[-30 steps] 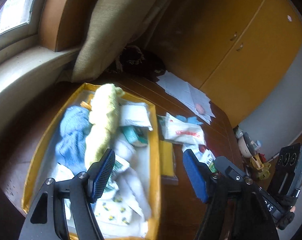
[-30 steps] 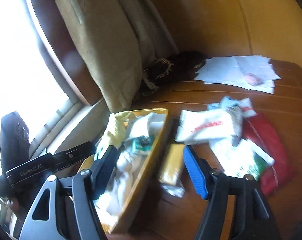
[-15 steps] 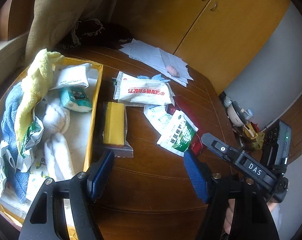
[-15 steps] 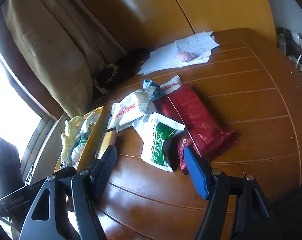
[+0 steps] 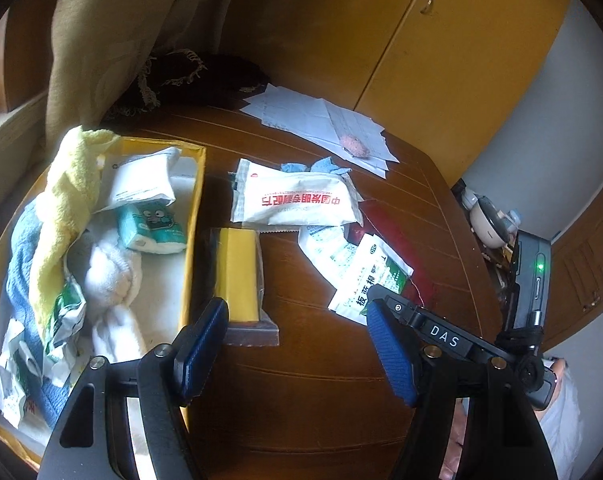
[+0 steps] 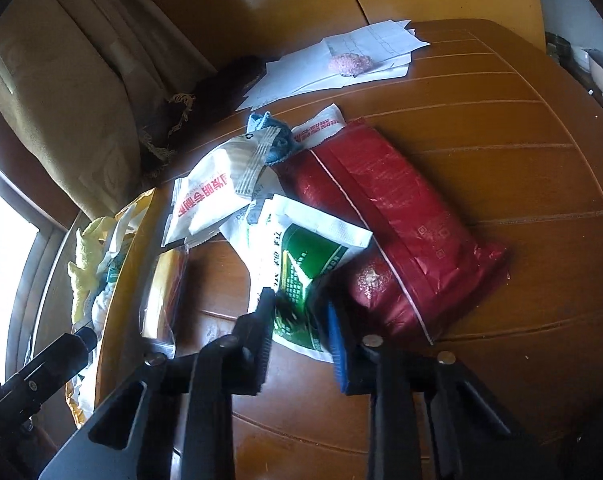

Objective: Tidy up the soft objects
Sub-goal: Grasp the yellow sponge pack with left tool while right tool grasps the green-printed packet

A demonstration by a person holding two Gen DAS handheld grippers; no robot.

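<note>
Now the right claw (image 6: 299,330) has just been closing, its jaws drawn in from wide to narrow over the near edge of the green sachet (image 6: 301,268); the packet sits between the pads, though whether they already pinch it I cannot tell for certain, since the foil edge hides the contact; a second ago this claw looked across the box with nothing between its jaws, so it has swung right and down to the loose pile, which reads as the start of a pick; the left claw (image 5: 297,354) hangs open and empty over bare table (image 5: 301,400), near the yellow sponge (image 5: 237,272), and has likewise shifted right from above the box; the sachet is flat, white-bordered, with a green panel and printed characters, slightly crumpled, lying on the table with its far edge over a white pack (image 6: 213,200) and its right side against the red bag (image 6: 401,224); the yellow box (image 5: 195,216) stands to the left, already holding a yellow towel (image 5: 65,200), a blue cloth (image 5: 19,276), a white towel (image 5: 109,280) and tissue packs; the sachet, white pack, red bag and sponge lie outside it.
</note>
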